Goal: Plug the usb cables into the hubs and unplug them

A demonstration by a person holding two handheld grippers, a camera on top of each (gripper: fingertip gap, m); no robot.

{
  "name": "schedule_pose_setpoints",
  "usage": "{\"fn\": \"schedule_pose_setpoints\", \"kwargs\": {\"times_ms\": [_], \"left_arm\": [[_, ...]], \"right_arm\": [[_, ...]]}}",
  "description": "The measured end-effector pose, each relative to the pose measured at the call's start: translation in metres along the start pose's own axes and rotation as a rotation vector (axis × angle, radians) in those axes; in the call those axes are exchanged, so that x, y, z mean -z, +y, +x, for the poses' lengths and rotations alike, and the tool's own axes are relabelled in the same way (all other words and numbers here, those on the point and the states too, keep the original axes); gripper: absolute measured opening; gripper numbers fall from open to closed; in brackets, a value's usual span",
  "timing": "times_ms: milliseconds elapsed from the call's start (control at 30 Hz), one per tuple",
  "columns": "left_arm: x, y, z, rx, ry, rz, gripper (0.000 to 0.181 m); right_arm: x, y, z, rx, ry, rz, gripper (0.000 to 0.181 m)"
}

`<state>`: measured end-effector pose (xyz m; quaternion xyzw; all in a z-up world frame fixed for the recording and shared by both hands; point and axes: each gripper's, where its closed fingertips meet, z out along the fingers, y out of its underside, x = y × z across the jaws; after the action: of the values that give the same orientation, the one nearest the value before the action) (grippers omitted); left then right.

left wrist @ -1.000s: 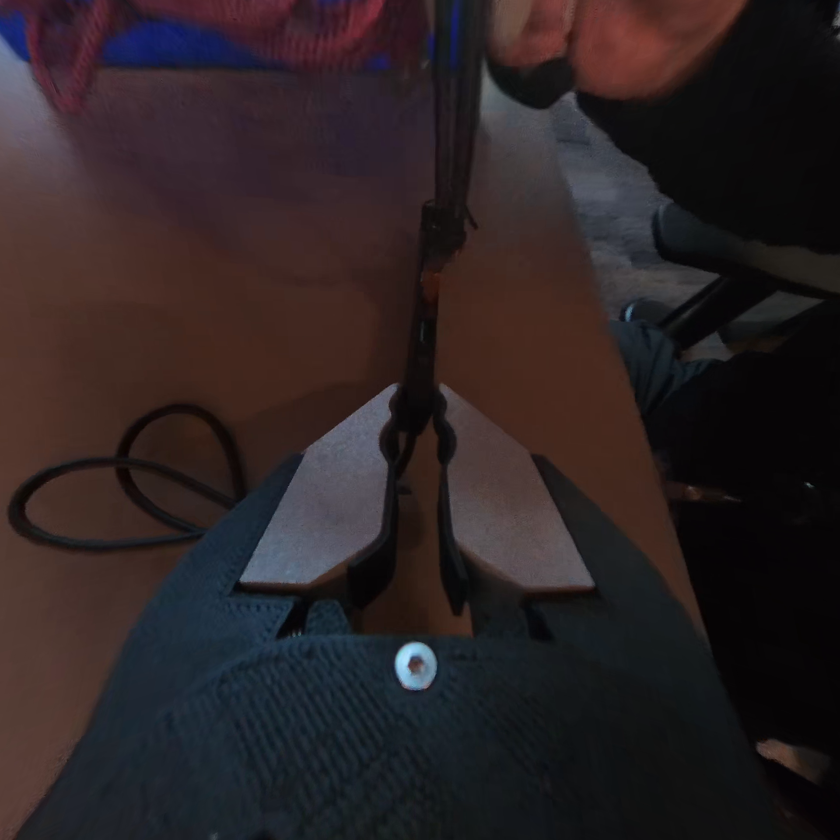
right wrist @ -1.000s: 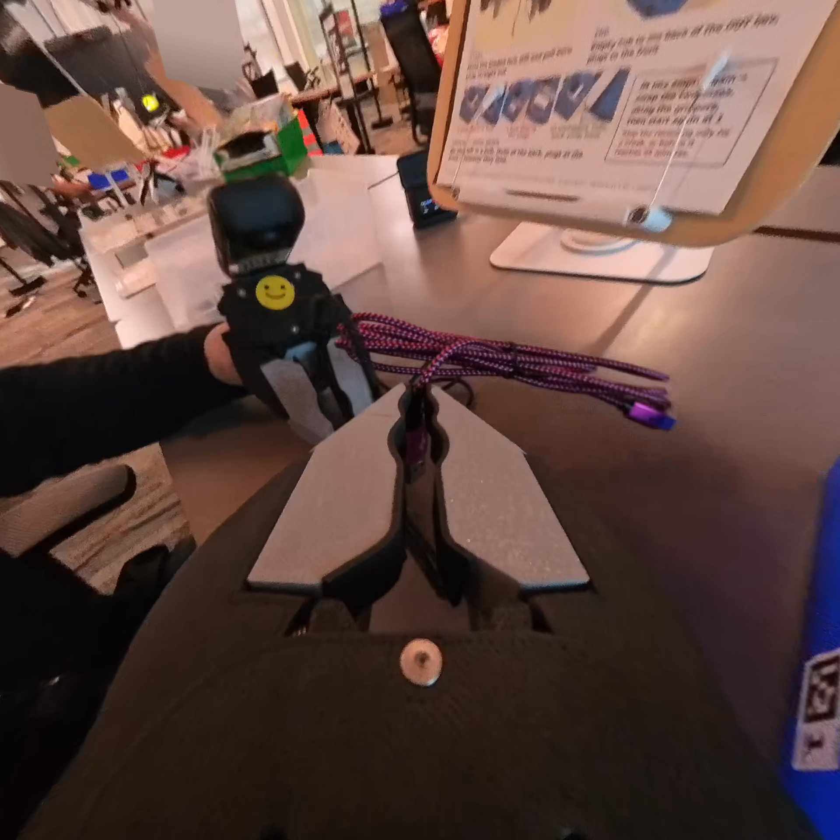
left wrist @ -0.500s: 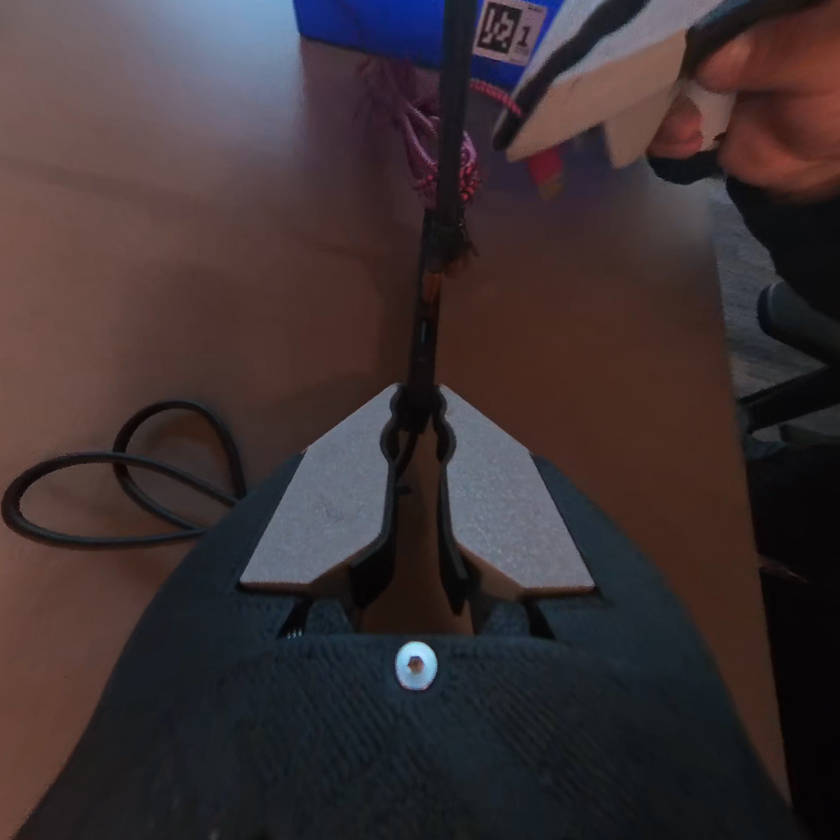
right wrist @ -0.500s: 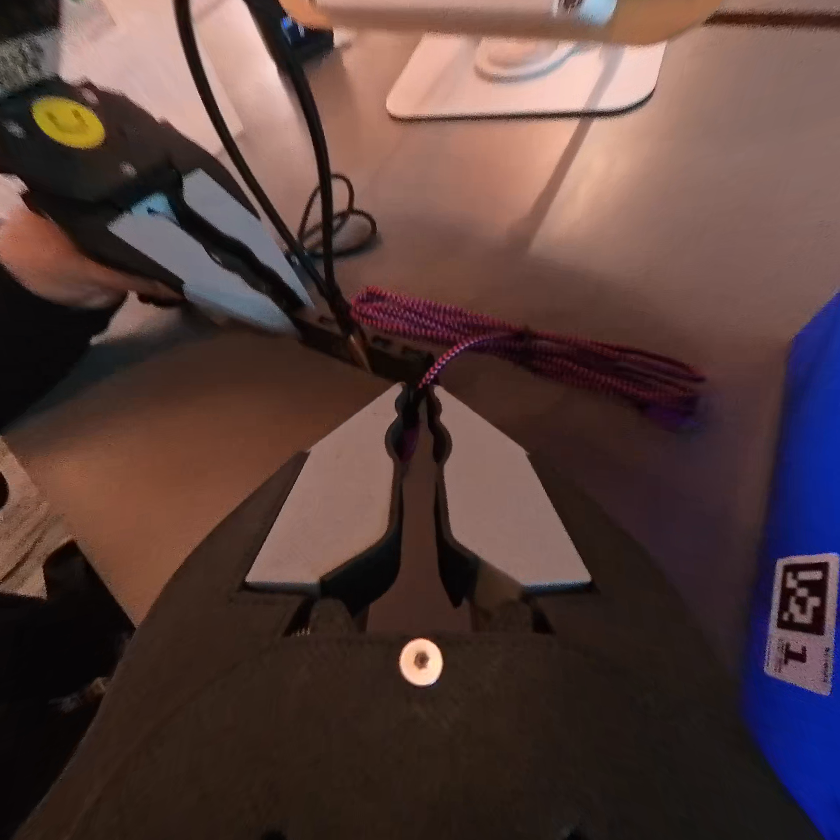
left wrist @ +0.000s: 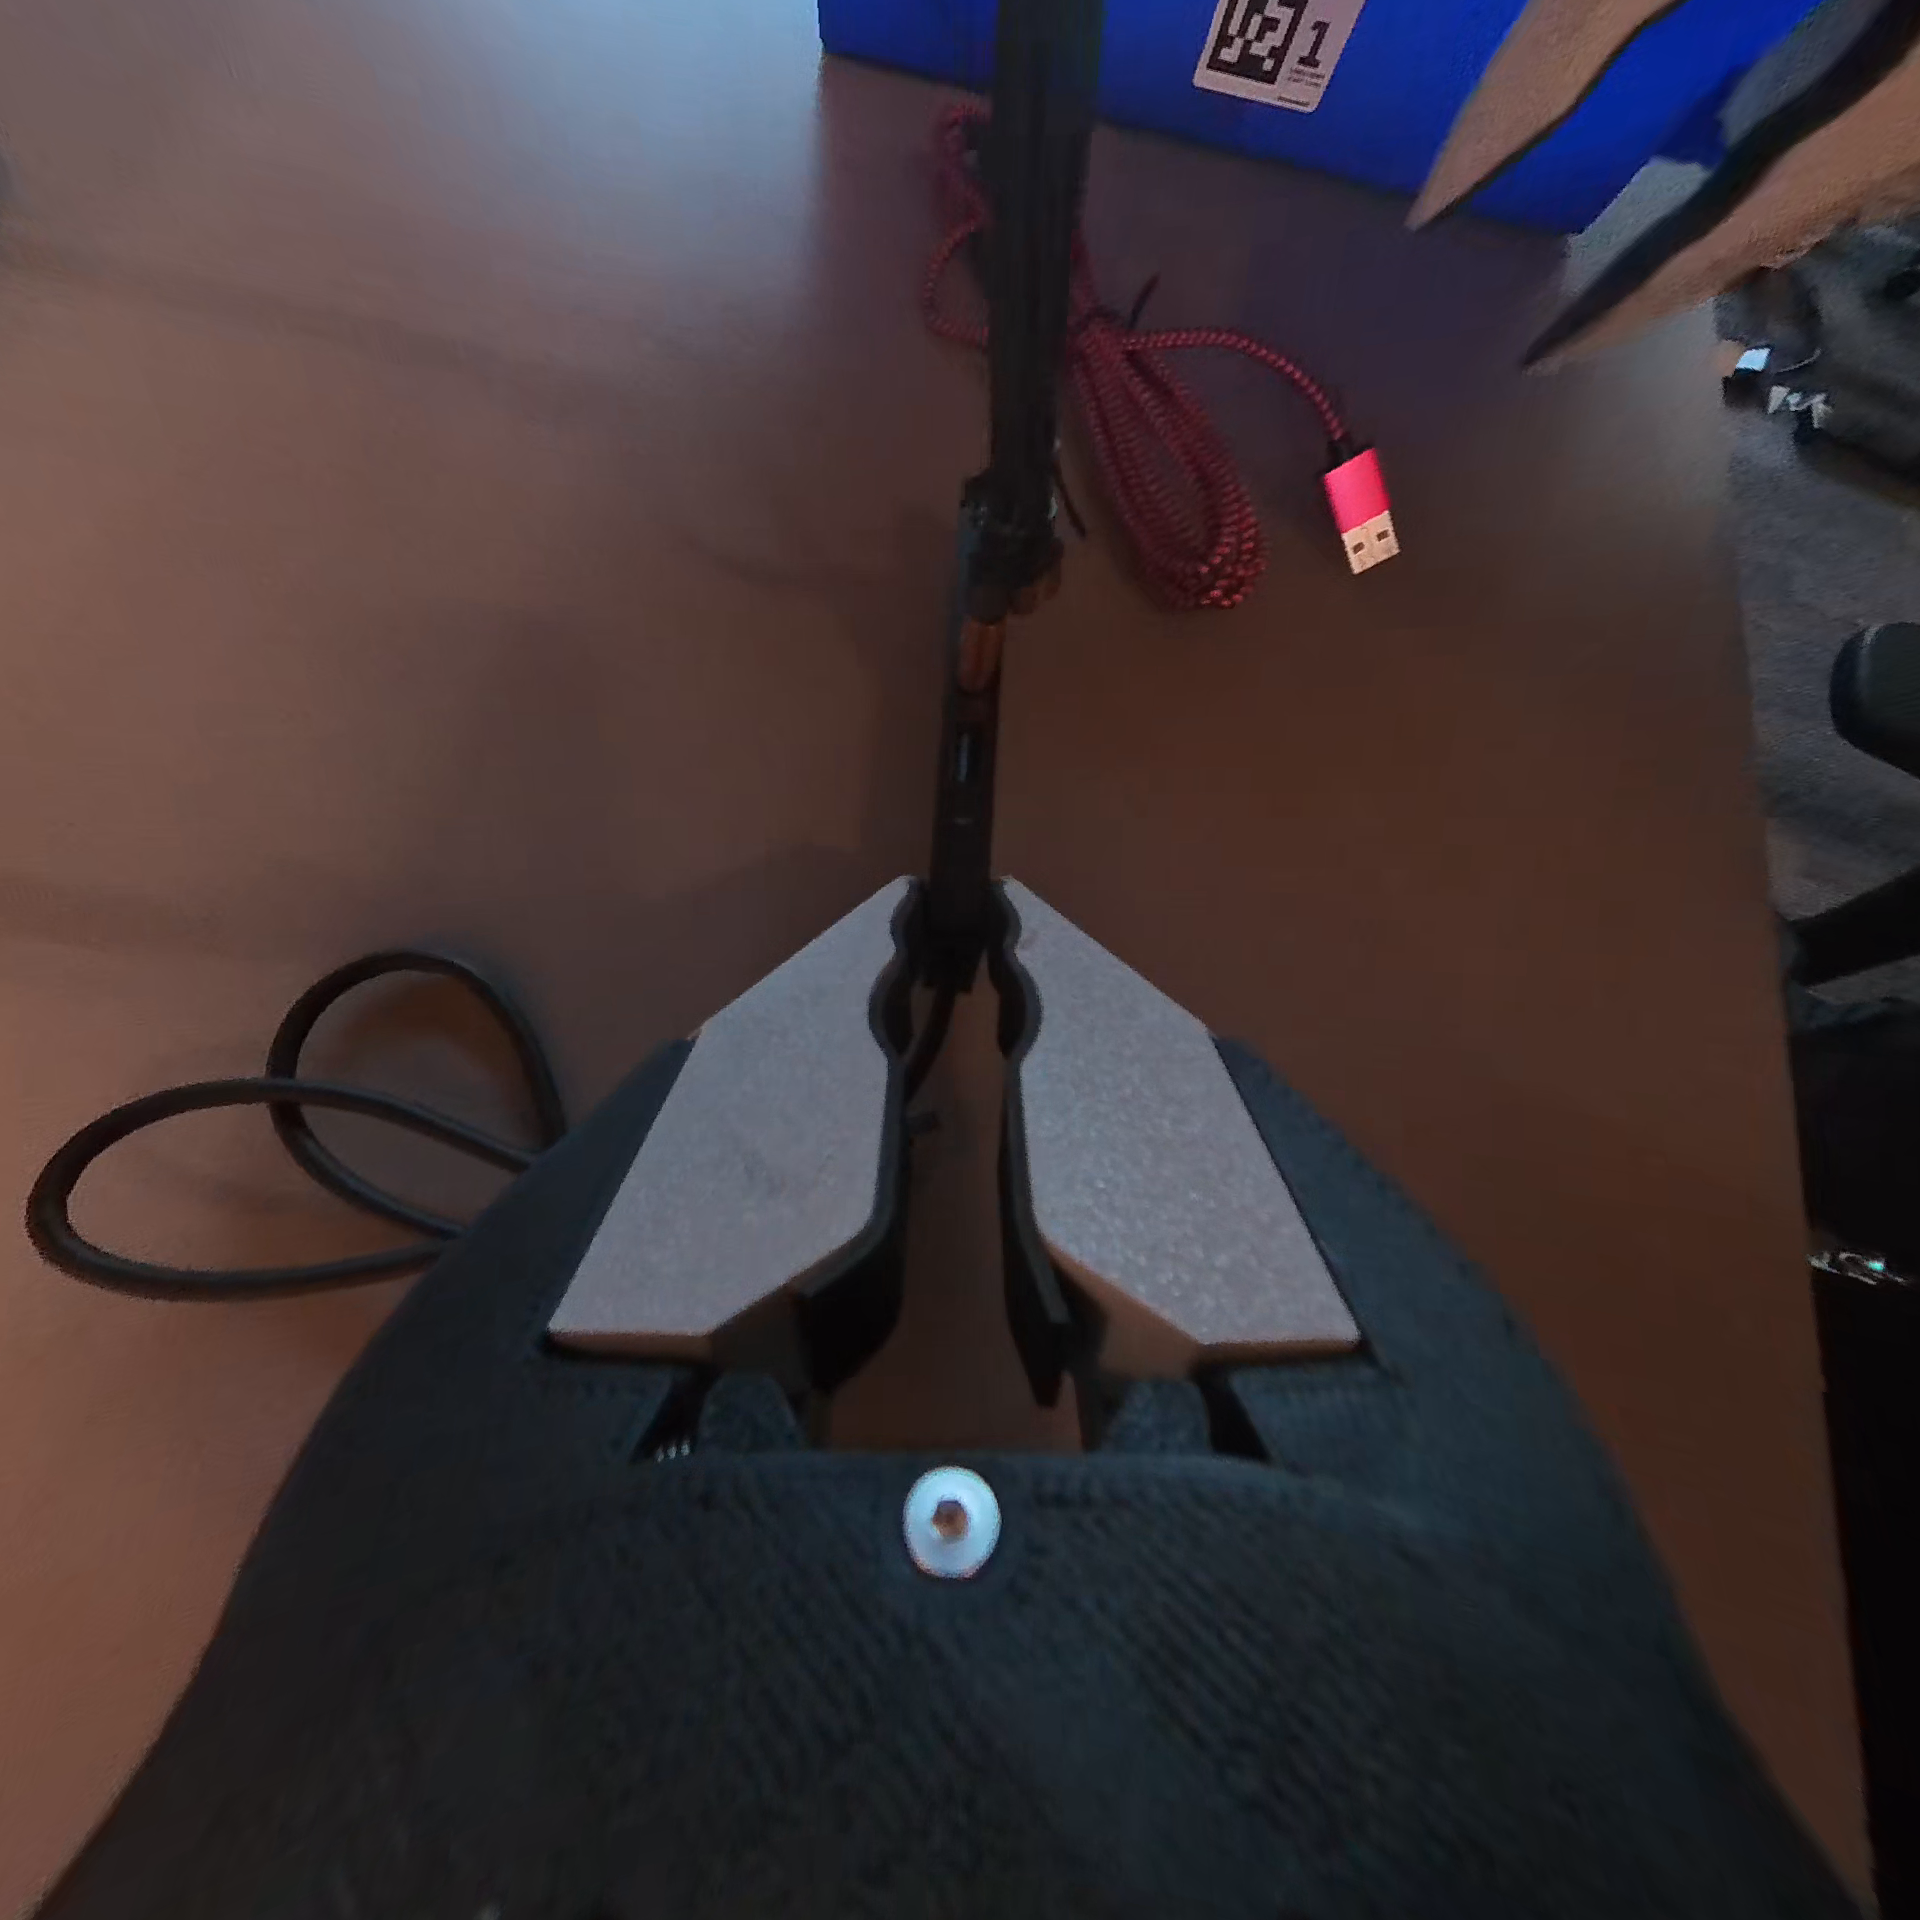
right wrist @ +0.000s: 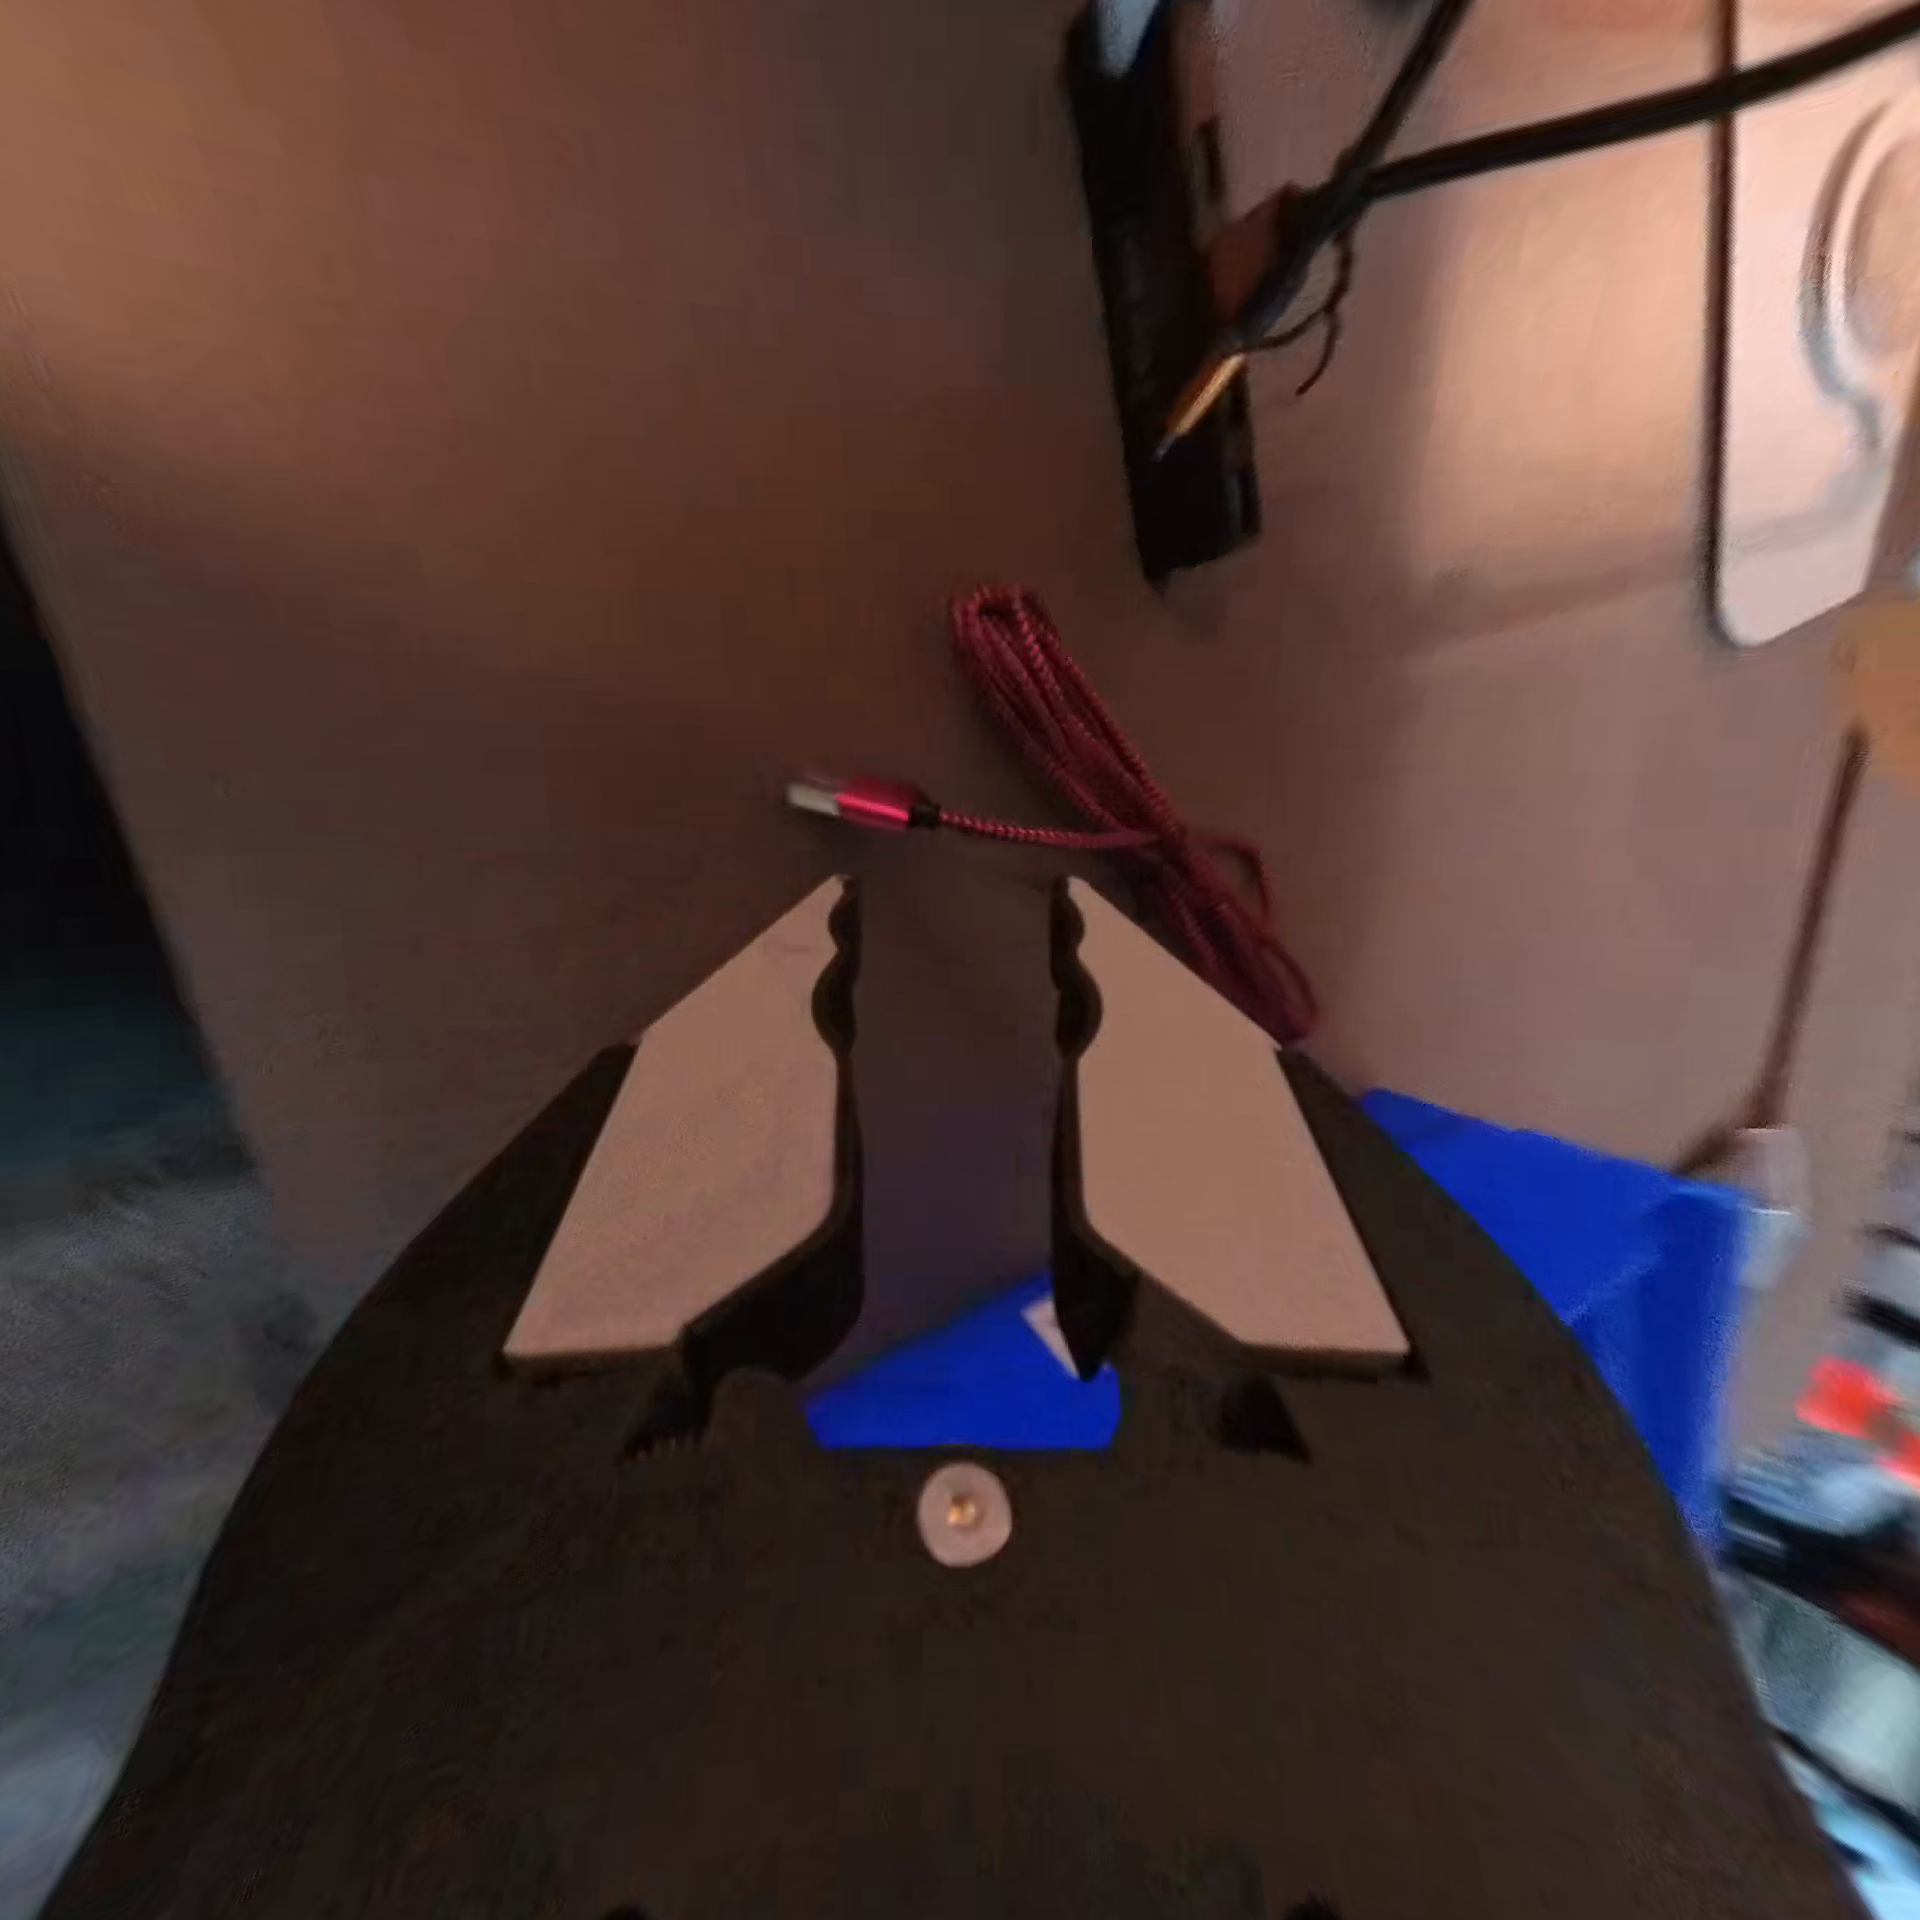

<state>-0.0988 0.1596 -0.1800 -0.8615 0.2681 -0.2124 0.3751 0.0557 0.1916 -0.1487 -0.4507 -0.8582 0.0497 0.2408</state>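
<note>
My left gripper (left wrist: 951,914) is shut on the near end of a slim black USB hub (left wrist: 966,769) and holds it edge-on above the brown table (left wrist: 416,520). A bundle of black cables (left wrist: 1029,260) is plugged into the hub's far end. The hub also shows in the right wrist view (right wrist: 1164,312). My right gripper (right wrist: 951,894) is open and empty above the table. A coiled red braided USB cable (right wrist: 1101,790) lies on the table just beyond its fingertips, with its red plug (right wrist: 862,805) free. The cable (left wrist: 1153,457) and plug (left wrist: 1361,509) also show in the left wrist view.
A blue bin (left wrist: 1351,104) with a square marker tag stands at the table's far edge; it shows below my right gripper (right wrist: 1558,1247). The hub's black lead (left wrist: 291,1122) loops on the table at left. A white stand base (right wrist: 1818,468) is at right. Spacing between my two grippers at the tips: around 15 cm.
My right gripper has opened and let go of the red cable's plug, which now lies on the table. It has pulled back toward the blue bin. My left gripper keeps its grip on the hub.
</note>
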Motion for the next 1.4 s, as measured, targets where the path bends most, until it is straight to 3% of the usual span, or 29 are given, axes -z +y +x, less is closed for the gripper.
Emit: {"fn": "schedule_pose_setpoints", "kwargs": {"times_ms": [67, 200, 400, 500, 600, 733, 867, 1233, 1400], "left_arm": [[-0.001, 0.0, 0.0, -0.008, -0.002, -0.002, 0.01], [0.001, 0.001, 0.0, -0.007, 0.008, -0.001, 0.01], [0.007, 0.005, -0.004, -0.05, 0.011, -0.011, 0.01], [0.007, 0.005, -0.004, -0.046, 0.016, -0.009, 0.01], [0.007, 0.005, -0.003, -0.061, 0.019, -0.006, 0.01], [0.006, 0.006, -0.002, -0.062, 0.034, -0.002, 0.01], [0.006, 0.005, -0.002, -0.049, 0.047, 0.007, 0.01], [0.004, 0.005, 0.001, -0.058, 0.054, 0.008, 0.018], [0.01, 0.002, 0.006, -0.077, 0.075, 0.02, 0.019]], "right_arm": [[-0.01, 0.007, 0.01, 0.143, 0.063, -0.106, 0.035], [-0.02, 0.003, 0.005, 0.324, 0.001, -0.152, 0.026], [-0.04, 0.011, 0.0, 0.386, -0.152, -0.236, 0.021], [-0.054, 0.009, 0.004, 0.337, -0.16, -0.246, 0.002], [-0.067, 0.004, 0.025, 0.105, -0.108, -0.238, 0.0], [-0.066, -0.01, 0.036, -0.277, -0.15, -0.087, 0.0], [-0.052, -0.025, 0.043, -0.528, -0.161, 0.085, 0.0], [-0.023, -0.027, 0.067, -0.737, -0.076, 0.322, 0.0], [0.013, -0.05, 0.067, -0.689, -0.11, 0.629, 0.0]]}}
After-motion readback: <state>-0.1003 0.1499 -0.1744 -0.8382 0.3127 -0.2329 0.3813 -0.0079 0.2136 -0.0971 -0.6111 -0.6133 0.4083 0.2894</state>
